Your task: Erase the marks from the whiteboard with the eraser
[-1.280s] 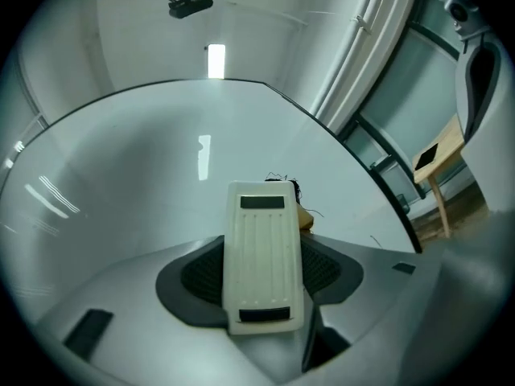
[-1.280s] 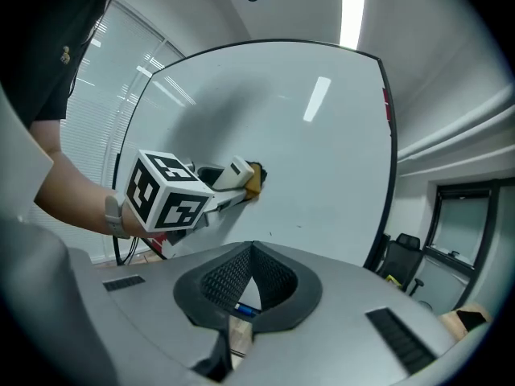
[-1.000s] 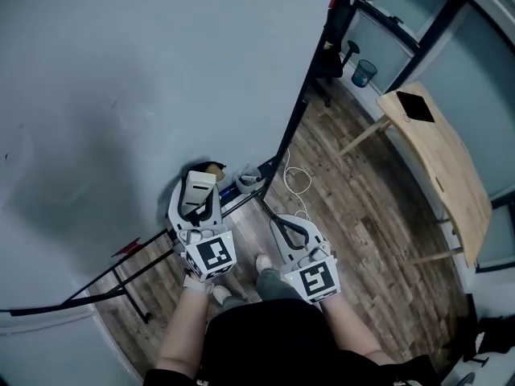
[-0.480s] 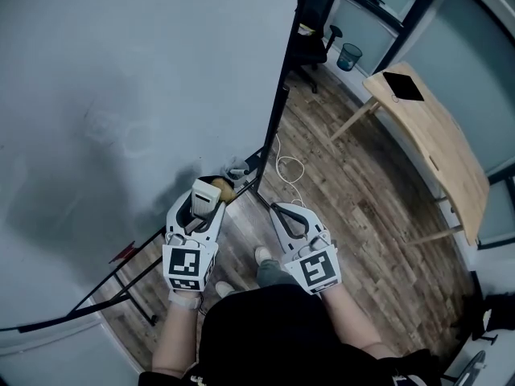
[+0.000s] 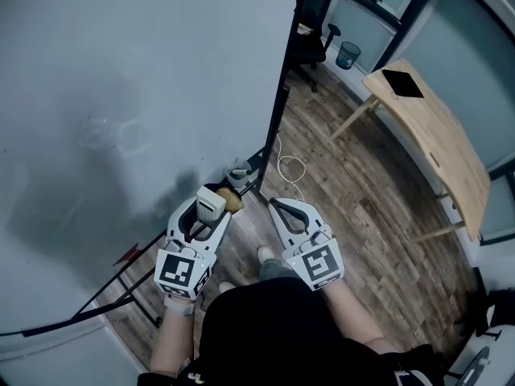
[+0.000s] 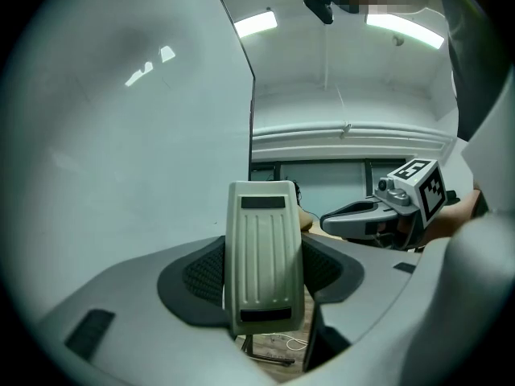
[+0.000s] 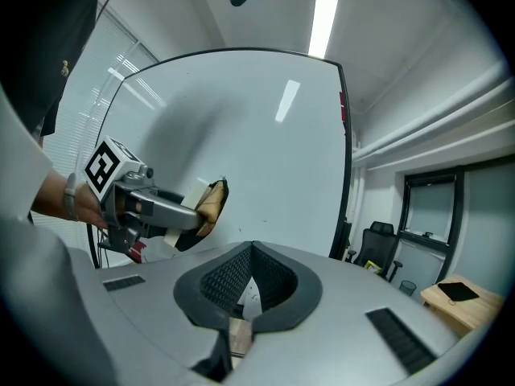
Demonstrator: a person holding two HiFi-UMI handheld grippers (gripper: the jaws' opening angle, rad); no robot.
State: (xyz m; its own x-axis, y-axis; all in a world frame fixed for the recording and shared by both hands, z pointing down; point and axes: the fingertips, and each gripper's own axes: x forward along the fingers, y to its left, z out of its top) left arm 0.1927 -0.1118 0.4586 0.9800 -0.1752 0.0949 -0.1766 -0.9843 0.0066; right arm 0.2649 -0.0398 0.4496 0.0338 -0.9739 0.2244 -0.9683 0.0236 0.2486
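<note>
I hold my left gripper [image 5: 205, 211] low in front of my body, jaws pointing forward and away from me. They are clamped on the eraser [image 6: 265, 256], which stands upright between them, its ribbed back facing that gripper's camera. My right gripper [image 5: 275, 206] sits just beside it at about the same height, not touching it. Its jaws meet at the tips, with nothing between them. Each gripper's marker cube [image 5: 183, 272] faces up toward my head. My left forearm [image 5: 170, 340] and right forearm [image 5: 352, 322] are bare and run forward from my torso, the left angled slightly outward. The wrists look roughly straight.
</note>
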